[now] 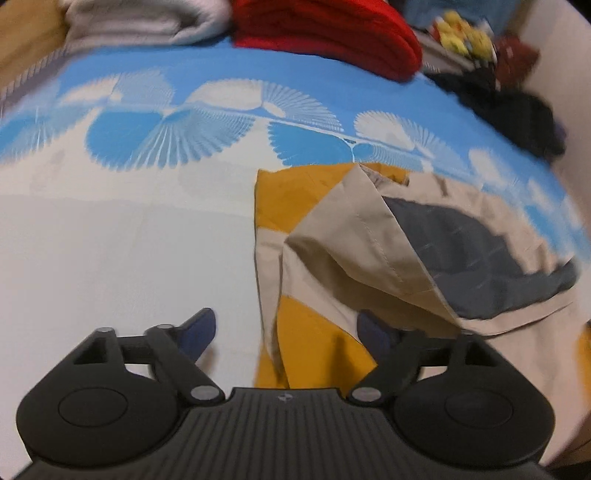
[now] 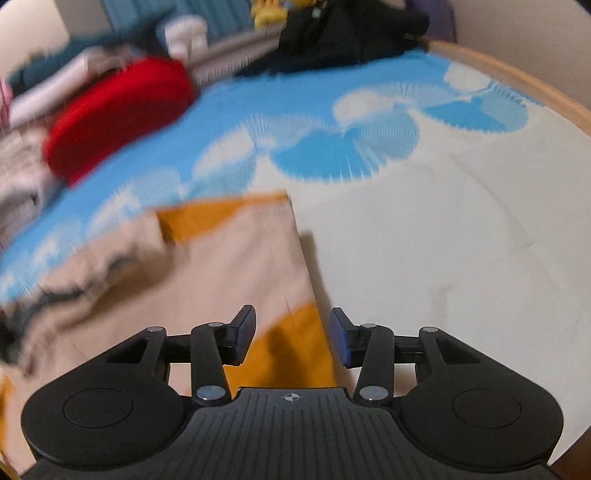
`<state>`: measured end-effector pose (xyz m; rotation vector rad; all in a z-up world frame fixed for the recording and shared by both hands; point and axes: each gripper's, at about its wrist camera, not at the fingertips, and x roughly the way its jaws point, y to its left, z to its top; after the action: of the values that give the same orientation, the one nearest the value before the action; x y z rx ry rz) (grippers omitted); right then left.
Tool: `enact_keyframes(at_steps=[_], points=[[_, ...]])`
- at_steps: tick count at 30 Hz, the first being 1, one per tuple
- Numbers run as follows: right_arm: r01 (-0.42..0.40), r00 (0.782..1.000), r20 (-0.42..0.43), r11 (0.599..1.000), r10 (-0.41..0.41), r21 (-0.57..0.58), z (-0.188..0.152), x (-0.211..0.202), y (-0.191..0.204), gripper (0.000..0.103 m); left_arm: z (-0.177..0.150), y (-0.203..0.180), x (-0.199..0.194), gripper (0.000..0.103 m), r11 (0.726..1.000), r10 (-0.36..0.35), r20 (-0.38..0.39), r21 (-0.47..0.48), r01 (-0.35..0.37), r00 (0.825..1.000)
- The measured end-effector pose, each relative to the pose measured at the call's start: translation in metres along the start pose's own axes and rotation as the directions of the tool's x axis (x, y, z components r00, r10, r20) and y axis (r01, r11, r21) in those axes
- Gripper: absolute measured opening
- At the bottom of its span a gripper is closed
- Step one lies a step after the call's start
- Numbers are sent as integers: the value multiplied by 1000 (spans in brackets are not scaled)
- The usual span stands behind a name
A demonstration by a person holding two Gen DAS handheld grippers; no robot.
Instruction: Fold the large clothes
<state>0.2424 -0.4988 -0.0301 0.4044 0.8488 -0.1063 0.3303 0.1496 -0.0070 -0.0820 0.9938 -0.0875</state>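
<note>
A large beige and mustard-yellow garment point(image 1: 369, 236) with a grey lining lies partly folded on the bed. In the left wrist view my left gripper point(image 1: 286, 334) hangs open over the garment's left edge, with nothing pressed between its blue pads. The same garment point(image 2: 236, 266) shows blurred in the right wrist view. There my right gripper point(image 2: 291, 339) stands open above the garment's right edge and a mustard patch, its pads apart from the cloth.
The bed sheet point(image 1: 122, 236) is white with a blue fan pattern. At the far side lie a folded red garment point(image 1: 328, 37), a grey-white folded one point(image 1: 140, 22), dark clothes point(image 1: 509, 107) and a yellow toy point(image 1: 461, 33). A wooden bed rim point(image 2: 524, 77) curves at right.
</note>
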Motion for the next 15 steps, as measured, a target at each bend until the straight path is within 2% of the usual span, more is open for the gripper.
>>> enact_keyframes(at_steps=[2, 6, 9, 11, 12, 13, 14, 15], points=[[32, 998, -44, 999, -32, -16, -5, 11, -1, 46, 3, -12, 12, 88, 995, 42, 9, 85, -43, 999], [25, 998, -63, 1000, -25, 5, -4, 22, -4, 46, 9, -27, 34, 88, 977, 75, 32, 200, -79, 997], [2, 997, -74, 1000, -2, -2, -1, 29, -1, 46, 15, -35, 45, 86, 963, 73, 98, 252, -96, 992], [2, 997, -80, 1000, -4, -24, 0, 34, 2, 46, 22, -36, 50, 82, 965, 51, 137, 248, -84, 989], [4, 997, -83, 1000, -6, -26, 0, 33, 3, 46, 26, -35, 51, 73, 970, 28, 149, 235, -63, 988], [3, 996, -84, 1000, -5, -22, 1, 34, 3, 46, 30, -34, 53, 55, 974, 10, 159, 221, -45, 987], [2, 997, -83, 1000, -3, -17, 2, 36, 2, 46, 35, -32, 55, 43, 978, 0, 163, 207, -34, 987], [2, 997, -80, 1000, -3, -13, 2, 35, 2, 46, 39, -29, 55, 12, 982, -12, 160, 188, -18, 987]])
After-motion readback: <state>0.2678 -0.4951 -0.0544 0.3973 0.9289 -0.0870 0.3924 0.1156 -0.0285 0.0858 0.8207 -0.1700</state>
